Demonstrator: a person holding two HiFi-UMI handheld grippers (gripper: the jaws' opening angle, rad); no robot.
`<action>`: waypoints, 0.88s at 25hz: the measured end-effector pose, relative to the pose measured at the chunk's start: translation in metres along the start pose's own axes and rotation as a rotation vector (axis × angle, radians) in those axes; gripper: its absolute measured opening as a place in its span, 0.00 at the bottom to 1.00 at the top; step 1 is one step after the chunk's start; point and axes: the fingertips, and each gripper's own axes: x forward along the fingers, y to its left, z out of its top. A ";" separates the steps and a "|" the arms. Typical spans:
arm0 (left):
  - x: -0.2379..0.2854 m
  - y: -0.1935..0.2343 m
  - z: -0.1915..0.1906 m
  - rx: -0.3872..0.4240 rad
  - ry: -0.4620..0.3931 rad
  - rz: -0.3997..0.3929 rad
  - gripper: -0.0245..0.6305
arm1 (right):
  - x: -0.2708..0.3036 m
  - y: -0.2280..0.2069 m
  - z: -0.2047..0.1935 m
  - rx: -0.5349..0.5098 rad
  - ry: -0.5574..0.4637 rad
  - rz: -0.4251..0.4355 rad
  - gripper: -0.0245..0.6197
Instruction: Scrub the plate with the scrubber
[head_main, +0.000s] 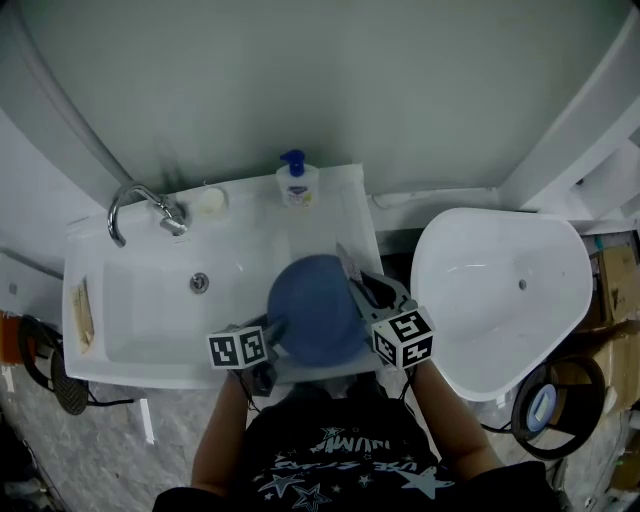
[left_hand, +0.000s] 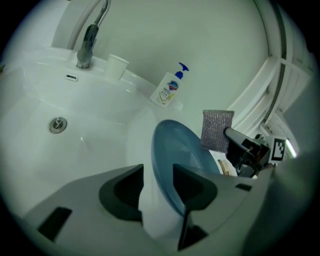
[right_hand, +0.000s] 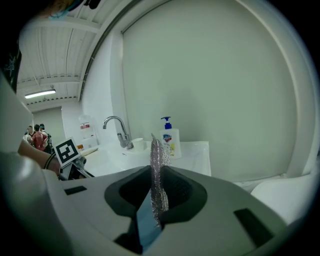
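Tongs on the left (left_hand: 158, 172) are seen standing partly apart, with the blue plate (left_hand: 182, 150) taken edge-on between them. The plate's rim is laid against the right-hand jaw, while a strip of white sink is shown between the rim and the left-hand jaw, so no squeeze from both sides is made out. The plate is stood nearly upright, its hollow face turned toward the right tongs (right_hand: 156, 182). In the head view it is placed over the front right corner of the sink (head_main: 150, 320); whether its lower edge is rested on the surface cannot be told.

The right tongs are closed on the scrubber (right_hand: 157, 150) — a thin, silvery mesh pad, clamped upright between the two jaws with its top raised above them. A sliver of the plate's blue is seen just beneath the pad's lower end, inside the gap of the jaws. In the left gripper view the scrubber is found at the plate's upper right rim, overlapping it; actual contact cannot be confirmed.

Behind the plate, a soap bottle (head_main: 296, 182) with a blue pump is stood on the sink's back ledge. A small white cup (left_hand: 116, 66) is placed beside the tap (head_main: 140, 205), and the drain (left_hand: 58, 124) is set in the basin floor. A second white basin (head_main: 500, 290) is seen to the right of the sink.
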 end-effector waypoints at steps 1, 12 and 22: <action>0.000 0.001 0.000 -0.007 0.003 -0.002 0.32 | 0.001 0.001 0.000 0.000 0.002 0.000 0.16; 0.001 0.001 0.000 -0.015 0.024 -0.006 0.15 | 0.003 0.005 -0.003 -0.018 0.015 0.003 0.16; -0.002 0.002 0.002 -0.068 0.014 0.016 0.12 | 0.001 0.009 -0.002 -0.054 0.030 0.029 0.16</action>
